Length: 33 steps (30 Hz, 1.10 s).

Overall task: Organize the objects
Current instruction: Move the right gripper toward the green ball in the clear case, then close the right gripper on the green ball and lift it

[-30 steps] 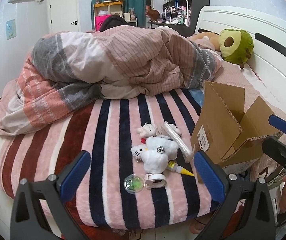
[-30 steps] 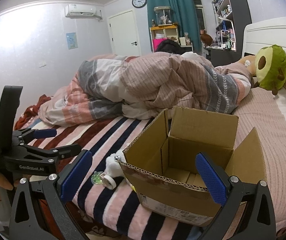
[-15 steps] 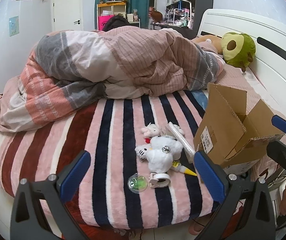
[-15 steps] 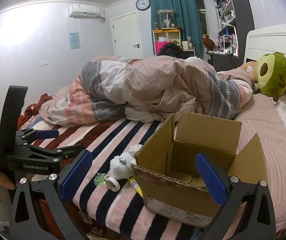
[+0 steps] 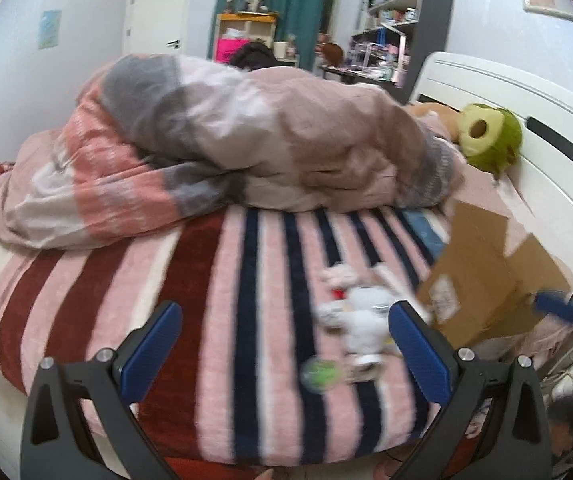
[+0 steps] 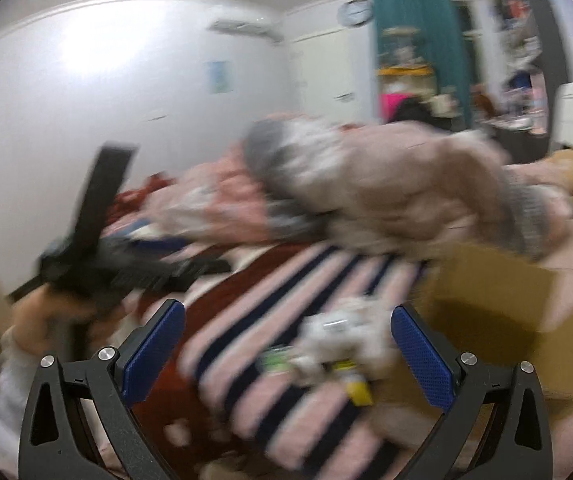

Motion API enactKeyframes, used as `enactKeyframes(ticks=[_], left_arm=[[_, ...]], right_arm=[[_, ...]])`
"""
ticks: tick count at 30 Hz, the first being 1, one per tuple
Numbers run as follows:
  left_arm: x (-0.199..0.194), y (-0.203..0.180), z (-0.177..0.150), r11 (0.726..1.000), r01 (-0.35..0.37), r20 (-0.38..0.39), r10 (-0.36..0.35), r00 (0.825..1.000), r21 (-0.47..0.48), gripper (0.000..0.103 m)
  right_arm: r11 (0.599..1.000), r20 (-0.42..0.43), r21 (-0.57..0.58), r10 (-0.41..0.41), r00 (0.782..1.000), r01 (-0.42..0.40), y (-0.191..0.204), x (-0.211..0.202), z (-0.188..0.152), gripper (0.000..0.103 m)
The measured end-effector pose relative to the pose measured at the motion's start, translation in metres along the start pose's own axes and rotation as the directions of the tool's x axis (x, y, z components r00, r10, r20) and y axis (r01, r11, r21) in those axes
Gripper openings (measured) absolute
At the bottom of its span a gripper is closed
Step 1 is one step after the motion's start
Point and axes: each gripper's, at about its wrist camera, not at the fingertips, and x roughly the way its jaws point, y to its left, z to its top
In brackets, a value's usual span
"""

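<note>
While both frames are blurred, the count still reads: one cardboard box [image 5: 482, 280], open-topped, on the striped blanket [image 5: 222, 320] at the bed's right side, and a small cluster of toys just left of it, namely a white plush [image 5: 360, 320], a smaller pinkish plush [image 5: 336, 276] and one green ball [image 5: 318, 371]. A bunched duvet [image 5: 246, 148] lies behind; one avocado plush [image 5: 488, 140] rests by the headboard. Left gripper [image 5: 286, 352] stands wide, empty. Right gripper [image 6: 288, 354], its jaws just narrowing slightly, is spread with nothing between.
</note>
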Motion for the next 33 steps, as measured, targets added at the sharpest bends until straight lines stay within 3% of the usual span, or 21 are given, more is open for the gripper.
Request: enactKeyframes(ticks=[2,4,7,13,17,19,22,26,33], left_arm=[[0.005,0.020,-0.007,0.999,-0.047,-0.014,0.047,0.999,-0.017,0.103],[0.011,0.032,-0.016,0.998,-0.057,-0.012,0.057,0.998,-0.011,0.103],[0.025,0.039,-0.028,1.000,-0.010,-0.044,0.010,0.999,0.019,0.103],[0.048,0.039,-0.044,0.997,0.039,-0.075,-0.035,0.997,0.059,0.103],[0.058,0.041,-0.049,0.995,0.095,-0.111,-0.090,0.990,0.040,0.103],[0.061,0.043,-0.050,0.995,0.097,-0.120,-0.093,0.988,0.036,0.103],[0.066,0.052,-0.051,0.994,0.111,-0.142,-0.109,0.984,0.001,0.103],[0.072,0.064,-0.052,0.984,0.161,-0.172,-0.172,0.970,-0.077,0.102],[0.077,0.065,-0.054,0.981,0.185,-0.204,-0.193,0.960,-0.053,0.102]], right_arm=[[0.999,-0.065,0.023,0.036,0.997,-0.035,0.002,0.030,-0.011,0.073],[0.998,-0.120,0.041,0.042,0.992,-0.038,0.001,0.057,-0.023,0.070],[0.998,-0.187,0.062,0.001,0.982,0.011,-0.006,0.094,-0.039,0.056],[0.995,-0.239,0.100,0.034,0.970,-0.010,-0.010,0.133,-0.054,0.042],[0.991,-0.278,0.133,0.015,0.961,0.023,-0.015,0.153,-0.064,0.038],[0.988,-0.292,0.118,-0.057,0.955,0.095,-0.015,0.165,-0.068,0.038],[0.982,-0.300,0.128,-0.094,0.949,0.137,-0.016,0.176,-0.070,0.038],[0.974,-0.302,0.076,-0.182,0.936,0.214,-0.009,0.188,-0.072,0.037],[0.951,-0.264,0.072,-0.274,0.925,0.302,-0.007,0.199,-0.072,0.043]])
